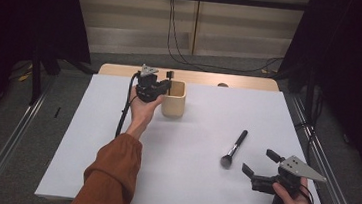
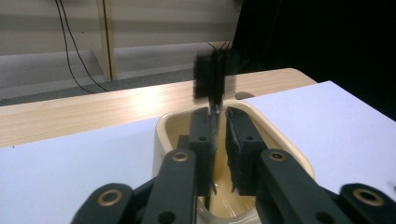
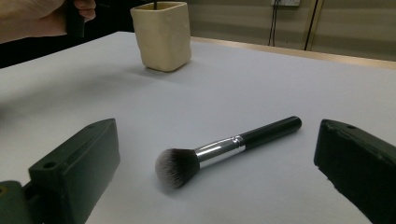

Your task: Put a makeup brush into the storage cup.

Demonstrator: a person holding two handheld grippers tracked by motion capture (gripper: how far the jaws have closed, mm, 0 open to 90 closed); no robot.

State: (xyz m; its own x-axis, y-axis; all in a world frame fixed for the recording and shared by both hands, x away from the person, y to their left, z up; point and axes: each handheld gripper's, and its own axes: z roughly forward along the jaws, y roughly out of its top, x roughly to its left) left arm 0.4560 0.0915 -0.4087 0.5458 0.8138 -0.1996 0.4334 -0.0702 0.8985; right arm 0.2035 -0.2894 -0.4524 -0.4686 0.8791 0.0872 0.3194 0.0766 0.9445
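My left claw hangs over the beige cup at the table's far side, pinching a small black brush. My right claw gapes wide, the makeup brush lying just beyond it.

Open white table is lying all around the right gripper, with only the makeup brush resting just ahead between its spread jaws. The beige cup is standing directly beneath the left gripper, whose jaws are pinching what seems a small, blurred black brush.
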